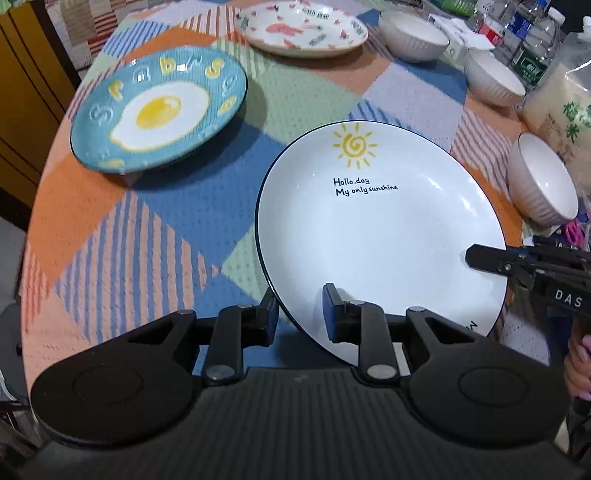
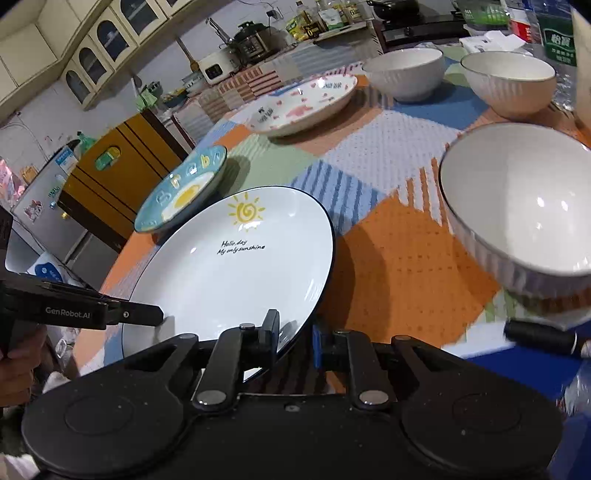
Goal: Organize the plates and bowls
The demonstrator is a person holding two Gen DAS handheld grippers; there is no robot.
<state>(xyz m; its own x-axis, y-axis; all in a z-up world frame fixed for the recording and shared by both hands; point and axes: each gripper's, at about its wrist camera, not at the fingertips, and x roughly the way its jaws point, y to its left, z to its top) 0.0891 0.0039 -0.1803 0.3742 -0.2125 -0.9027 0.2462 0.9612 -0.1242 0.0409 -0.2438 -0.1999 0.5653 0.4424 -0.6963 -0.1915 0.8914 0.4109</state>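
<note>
A white sun plate [image 1: 384, 236] with a dark rim and the words "My only sunshine" is tilted above the checked tablecloth; it also shows in the right wrist view [image 2: 236, 266]. My left gripper [image 1: 300, 314] straddles its near left rim, one finger under, one on top. My right gripper [image 2: 293, 338] straddles its near right rim and shows in the left wrist view [image 1: 480, 258]. A blue egg plate [image 1: 159, 110] lies at the left, a pink-patterned plate [image 1: 301, 29] at the back. White ribbed bowls [image 1: 413, 35] [image 1: 495, 75] [image 1: 543, 177] stand at the right.
Water bottles [image 1: 532, 40] and a plastic bag of rice [image 1: 561, 107] crowd the table's right edge. A yellow cabinet [image 2: 110, 181] stands past the table's left edge. A kitchen counter with appliances [image 2: 251, 40] is behind.
</note>
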